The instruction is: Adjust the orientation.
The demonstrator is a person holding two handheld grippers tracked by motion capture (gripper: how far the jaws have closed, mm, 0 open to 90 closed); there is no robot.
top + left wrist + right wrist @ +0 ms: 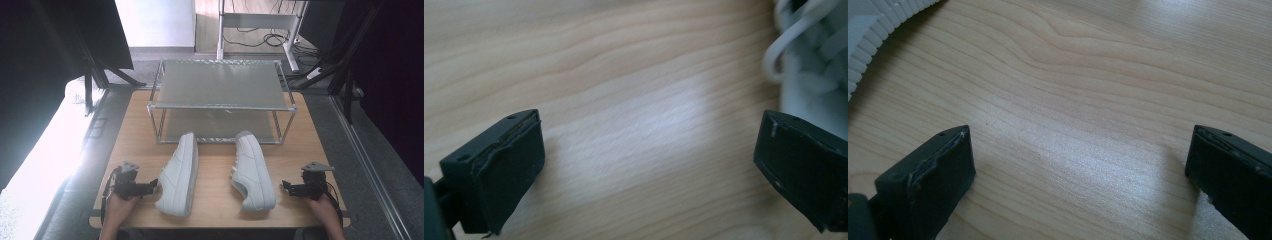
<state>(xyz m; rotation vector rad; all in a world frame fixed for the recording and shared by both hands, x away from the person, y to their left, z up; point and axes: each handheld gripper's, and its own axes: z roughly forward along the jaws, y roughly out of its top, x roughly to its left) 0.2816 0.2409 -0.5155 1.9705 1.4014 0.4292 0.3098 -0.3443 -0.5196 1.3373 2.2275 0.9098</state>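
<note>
High view: two white sneakers lie side by side on the wooden table, toes toward the metal shoe rack at its far edge. The left sneaker is tipped on its side, just beside the left gripper, whose jaws stand spread over bare wood. The right sneaker sits upright, near the right gripper, jaws likewise wide apart and holding nothing. Grey floor, black curtains and a desk frame with cables surround the table.
</note>
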